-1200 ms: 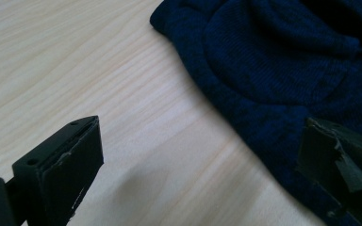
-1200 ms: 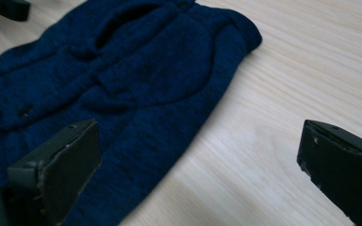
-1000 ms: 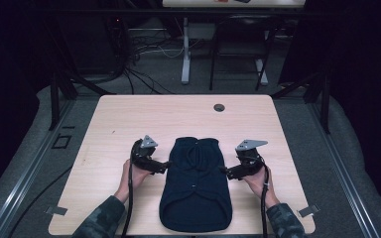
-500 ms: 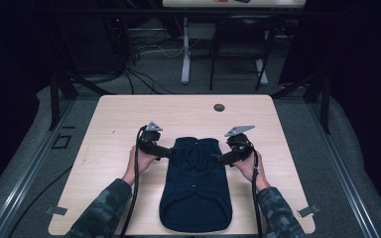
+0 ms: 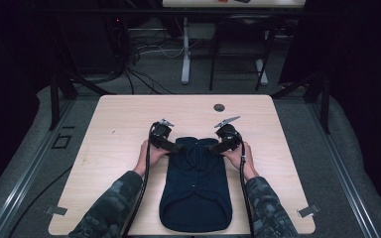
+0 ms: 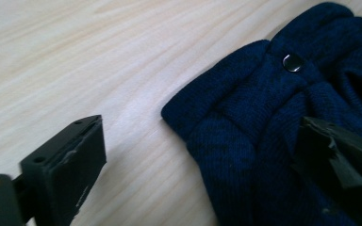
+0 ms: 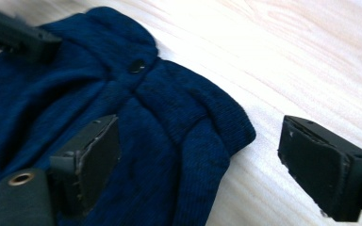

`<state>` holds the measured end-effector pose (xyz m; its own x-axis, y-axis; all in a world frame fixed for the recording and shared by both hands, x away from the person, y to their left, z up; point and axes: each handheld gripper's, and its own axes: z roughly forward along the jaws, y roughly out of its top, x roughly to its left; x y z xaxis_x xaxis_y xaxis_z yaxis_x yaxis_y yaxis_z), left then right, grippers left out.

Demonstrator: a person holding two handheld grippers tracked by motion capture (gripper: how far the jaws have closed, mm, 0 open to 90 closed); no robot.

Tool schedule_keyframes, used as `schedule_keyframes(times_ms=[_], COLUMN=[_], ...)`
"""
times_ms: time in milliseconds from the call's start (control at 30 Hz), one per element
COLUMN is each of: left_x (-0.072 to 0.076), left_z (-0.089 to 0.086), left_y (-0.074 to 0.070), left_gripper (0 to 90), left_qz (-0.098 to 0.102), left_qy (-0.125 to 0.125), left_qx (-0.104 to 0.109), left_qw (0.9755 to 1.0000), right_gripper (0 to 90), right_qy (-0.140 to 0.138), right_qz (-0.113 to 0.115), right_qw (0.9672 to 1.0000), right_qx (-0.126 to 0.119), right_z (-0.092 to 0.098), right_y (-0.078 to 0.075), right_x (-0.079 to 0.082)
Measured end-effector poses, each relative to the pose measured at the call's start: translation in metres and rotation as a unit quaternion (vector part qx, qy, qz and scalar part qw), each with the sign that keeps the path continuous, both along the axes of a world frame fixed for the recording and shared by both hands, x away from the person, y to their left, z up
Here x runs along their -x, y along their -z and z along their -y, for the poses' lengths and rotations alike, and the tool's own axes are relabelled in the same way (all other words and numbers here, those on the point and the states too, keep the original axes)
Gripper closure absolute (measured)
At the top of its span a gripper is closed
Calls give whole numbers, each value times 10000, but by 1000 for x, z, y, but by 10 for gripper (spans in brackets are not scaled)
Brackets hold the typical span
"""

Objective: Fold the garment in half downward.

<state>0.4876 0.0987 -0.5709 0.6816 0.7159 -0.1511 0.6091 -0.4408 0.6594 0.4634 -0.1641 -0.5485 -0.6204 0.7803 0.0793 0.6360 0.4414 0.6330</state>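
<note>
A navy knit garment (image 5: 196,191) lies flat on the wooden table (image 5: 114,148), its collar end pointing away from the person. My left gripper (image 5: 177,147) stands open at the garment's far left corner. In the left gripper view (image 6: 202,165) one jaw rests over bare wood and the other over the knit, with the corner (image 6: 193,117) and a metal snap (image 6: 292,62) between and beyond them. My right gripper (image 5: 214,148) is open at the far right corner. The right gripper view (image 7: 212,155) has that corner (image 7: 217,127) between its jaws, one on the fabric, one over wood.
A small dark round grommet (image 5: 219,107) sits in the table near its far edge. The left gripper's jaw (image 7: 19,35) shows at the top left of the right gripper view. Cables trail along both forearms. Table legs and wires (image 5: 186,49) stand beyond the table.
Both grippers have moved away from the person along the garment's sides and inward, from its middle to its two far corners. They stay open.
</note>
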Motion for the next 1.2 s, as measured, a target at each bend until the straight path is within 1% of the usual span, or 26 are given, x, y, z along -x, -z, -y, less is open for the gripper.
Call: schedule_keyframes(times_ms=[33, 67, 100, 133, 167, 267, 300, 333, 367, 400, 433, 533, 600, 633, 667, 767, 833, 867, 900, 933, 1000, 1067, 1100, 1133, 1167, 1200], left_x=[0, -1, -1, -1, -1, -1, -1, 0, 1, 1, 1, 2, 2, 3, 3, 4, 5, 5, 6, 6, 7, 8, 9, 9, 9, 9], left_z=[2, 4, 4, 6, 6, 6, 7, 8, 9, 9, 10, 11, 11, 11, 11, 12, 12, 13, 14, 14, 15, 15, 15, 15, 15, 16], left_y=[1, 3, 3, 4, 4, 4, 3, 3, 2, 2, 1, 0, 0, 0, -1, -1, -1, -1, -2, -2, -3, -3, -3, -3, -3, -3], left_gripper=[87, 100, 113, 120, 124, 152, 158, 165, 184, 206, 225, 302, 338, 338, 379, 442, 487, 487, 532, 545, 584, 625, 640, 650, 662, 670], left_qz=[2, -37, -37, -53, -49, -27, -19, -13, -10, -7, -13, -22, -22, -20, -19, -20, -21, -25, -31, -43, -63, -67, -85, -96, -100, -100], left_qy=[14, 48, 48, 77, 93, 129, 113, 87, 82, 107, 124, 188, 191, 199, 213, 238, 258, 277, 299, 322, 354, 378, 433, 447, 458, 460], left_qx=[-21, -18, -18, 26, 32, -22, -73, -113, -153, -176, -172, -169, -183, -203, -195, -200, -203, -206, -239, -246, -254, -254, -241, -232, -228, -219], left_qw=[10000, 10000, 10000, 10000, 9999, 9999, 9999, 9999, 9998, 9998, 9998, 9997, 9996, 9996, 9996, 9995, 9995, 9994, 9993, 9992, 9990, 9989, 9987, 9987, 9986, 9987], right_gripper=[161, 211, 251, 262, 267, 309, 325, 338, 356, 376, 390, 440, 487, 487, 527, 553, 571, 571, 583, 589, 603, 619, 627, 635, 642, 650], right_qy=[24, 33, -30, -13, 5, 34, 29, 57, 20, -15, -8, -61, -90, -90, -127, -114, -121, -121, -84, -49, -84, -117, 25, -99, -94, -114], right_qz=[-65, -150, -228, -298, -315, -355, -375, -378, -428, -428, -464, -472, -479, -479, -470, -506, -563, -563, -593, -566, -608, -647, -586, -644, -635, -636], right_qw=[10000, 9999, 9997, 9995, 9995, 9994, 9993, 9993, 9991, 9990, 9989, 9988, 9988, 9988, 9988, 9987, 9983, 9983, 9981, 9983, 9979, 9977, 9983, 9978, 9979, 9979], right_qx=[39, 65, 71, -68, -9, -29, -1, -35, -17, -108, -82, -93, -26, -26, 0, -16, 33, 33, 118, 147, 185, 173, -6, 122, 75, 100], right_z=[0, -1, -1, -2, -2, 0, -1, -1, 0, 1, 1, 2, 0, 0, -1, -2, -3, -3, -7, -8, -9, -8, -9, -8, -9, -8], right_y=[3, 5, 8, 11, 12, 13, 14, 15, 16, 17, 17, 17, 16, 16, 16, 15, 14, 14, 13, 13, 12, 12, 14, 13, 13, 13], right_x=[-2, -4, -6, -6, -6, -7, -8, -7, -8, -8, -8, -7, -6, -6, -5, -5, -5, -5, -3, -3, -3, -2, 0, -1, -1, -1])
